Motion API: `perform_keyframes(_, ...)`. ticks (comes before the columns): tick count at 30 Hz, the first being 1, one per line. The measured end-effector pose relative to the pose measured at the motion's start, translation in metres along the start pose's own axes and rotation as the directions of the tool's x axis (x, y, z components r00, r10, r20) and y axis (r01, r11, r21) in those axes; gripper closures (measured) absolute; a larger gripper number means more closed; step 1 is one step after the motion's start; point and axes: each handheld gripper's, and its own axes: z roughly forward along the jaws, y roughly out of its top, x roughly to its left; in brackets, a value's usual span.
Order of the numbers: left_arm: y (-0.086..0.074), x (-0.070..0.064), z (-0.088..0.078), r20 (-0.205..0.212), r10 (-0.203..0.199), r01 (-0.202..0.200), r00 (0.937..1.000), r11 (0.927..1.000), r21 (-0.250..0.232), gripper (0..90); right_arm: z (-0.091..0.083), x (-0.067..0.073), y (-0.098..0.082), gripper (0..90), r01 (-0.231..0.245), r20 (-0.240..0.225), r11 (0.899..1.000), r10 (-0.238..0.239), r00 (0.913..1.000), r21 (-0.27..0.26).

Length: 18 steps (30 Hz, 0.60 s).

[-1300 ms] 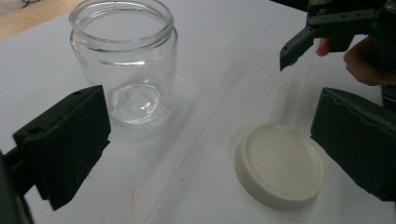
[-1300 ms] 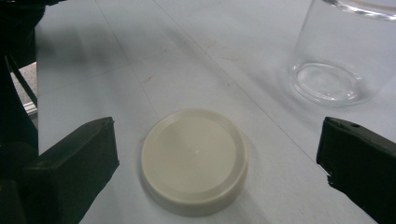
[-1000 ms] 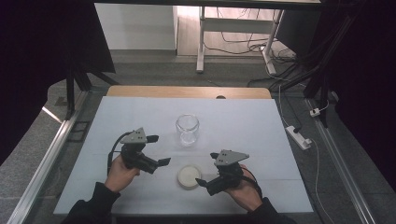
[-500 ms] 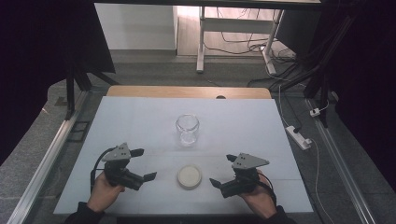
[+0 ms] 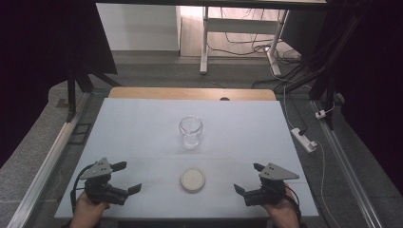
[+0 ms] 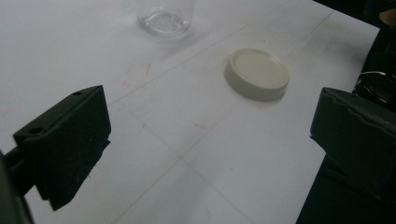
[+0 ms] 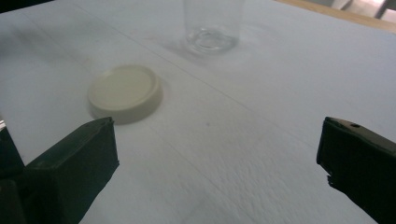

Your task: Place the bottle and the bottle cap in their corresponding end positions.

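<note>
A: Round, smooth cream lid [image 5: 193, 179], flat between left gripper [image 5: 126, 176] and right gripper [image 5: 248, 177]; unmarked.
B: Both jaws spread, empty. Clear glass jar [image 5: 190, 132] upright beyond them.

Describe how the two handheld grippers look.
Both the left gripper and the right gripper are black, each with two blocky black fingers and a grey three-cornered plate on top. A black cable loops from the left one.

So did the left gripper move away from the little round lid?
Yes. The left gripper has pulled back toward the table's near left corner, farther from the lid, which stayed put.
</note>
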Motion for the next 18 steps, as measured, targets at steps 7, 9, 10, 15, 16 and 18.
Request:
perform_keyframes(7,-0.021,0.005,-0.018,-0.054,-0.042,0.043,0.9977,0.9990,0.013,0.0,-0.015,-0.009,-0.017,0.0,-0.054,0.039,0.998,0.053,0.9978,0.015)
perform_keyframes(9,-0.027,0.007,-0.022,-0.067,-0.054,0.055,0.9963,0.9984,0.014,0.0,-0.018,-0.010,-0.020,0.0,-0.063,0.046,0.998,0.062,0.9970,0.020)
perform_keyframes(10,-0.029,0.008,-0.024,-0.074,-0.059,0.061,0.9955,0.9980,0.017,0.0,-0.019,-0.011,-0.022,0.0,-0.066,0.049,0.998,0.065,0.9967,0.023)
perform_keyframes(15,-0.040,0.012,-0.030,-0.113,-0.074,0.079,0.9908,0.9960,0.042,0.0,-0.024,-0.013,-0.029,0.0,-0.078,0.068,0.996,0.076,0.9948,0.040)
perform_keyframes(16,-0.042,0.012,-0.030,-0.118,-0.076,0.082,0.9901,0.9954,0.049,0.0,-0.025,-0.013,-0.030,0.0,-0.083,0.073,0.996,0.080,0.9941,0.044)
perform_keyframes(18,-0.045,0.013,-0.031,-0.127,-0.081,0.089,0.9886,0.9942,0.060,0.0,-0.027,-0.014,-0.032,0.0,-0.092,0.080,0.994,0.088,0.9929,0.053)
